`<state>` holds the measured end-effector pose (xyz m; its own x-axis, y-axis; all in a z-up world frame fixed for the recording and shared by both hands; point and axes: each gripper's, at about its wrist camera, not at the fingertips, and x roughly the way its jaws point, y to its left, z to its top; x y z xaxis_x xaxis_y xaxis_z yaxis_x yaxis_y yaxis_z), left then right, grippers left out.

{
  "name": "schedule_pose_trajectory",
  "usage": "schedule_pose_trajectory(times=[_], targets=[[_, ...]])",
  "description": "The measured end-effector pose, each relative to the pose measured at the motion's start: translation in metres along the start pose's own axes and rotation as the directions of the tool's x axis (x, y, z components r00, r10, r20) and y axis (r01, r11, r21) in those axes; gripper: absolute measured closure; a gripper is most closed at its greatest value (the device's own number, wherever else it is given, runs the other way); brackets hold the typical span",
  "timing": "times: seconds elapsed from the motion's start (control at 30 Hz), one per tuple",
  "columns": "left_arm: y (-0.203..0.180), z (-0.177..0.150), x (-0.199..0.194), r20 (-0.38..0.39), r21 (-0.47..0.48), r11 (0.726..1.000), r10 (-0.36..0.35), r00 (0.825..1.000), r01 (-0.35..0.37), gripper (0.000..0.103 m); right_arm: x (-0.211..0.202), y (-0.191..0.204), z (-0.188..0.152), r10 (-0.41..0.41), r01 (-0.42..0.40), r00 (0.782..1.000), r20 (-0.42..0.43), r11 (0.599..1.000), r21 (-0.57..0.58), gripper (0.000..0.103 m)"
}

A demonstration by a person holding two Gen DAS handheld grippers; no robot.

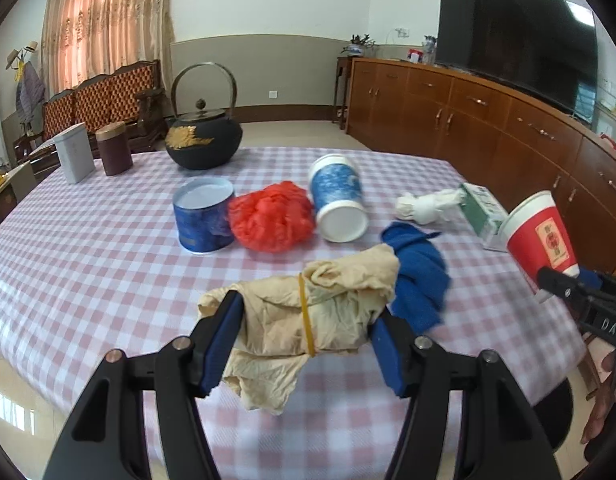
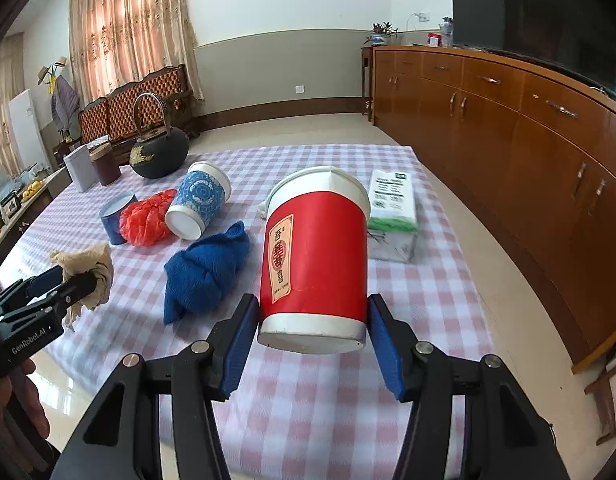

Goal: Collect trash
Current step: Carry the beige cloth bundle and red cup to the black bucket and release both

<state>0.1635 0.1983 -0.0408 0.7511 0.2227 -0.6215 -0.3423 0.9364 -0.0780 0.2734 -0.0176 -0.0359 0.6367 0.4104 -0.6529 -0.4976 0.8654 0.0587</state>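
Left hand-held gripper clamps beige rag | right hand-held gripper pinches red cup above table | blue cup, red bag, blue cloth left uncollected

Curtained window, wooden sideboard, dark television.

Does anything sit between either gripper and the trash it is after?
No. The left gripper already clamps the beige rag, and the right gripper holds the red paper cup; no bin is visible.
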Motion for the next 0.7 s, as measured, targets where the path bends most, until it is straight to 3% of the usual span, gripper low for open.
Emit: schedule_pose_trajectory(times=[0.7], targets=[[-0.073, -0.019, -0.069, 0.049, 0.128, 0.984, -0.134, 0.99, 0.127, 0.04, -0.108, -0.047, -0.054, -0.107, 0.102, 0.992, 0.06, 0.992, 0.08, 0.046]])
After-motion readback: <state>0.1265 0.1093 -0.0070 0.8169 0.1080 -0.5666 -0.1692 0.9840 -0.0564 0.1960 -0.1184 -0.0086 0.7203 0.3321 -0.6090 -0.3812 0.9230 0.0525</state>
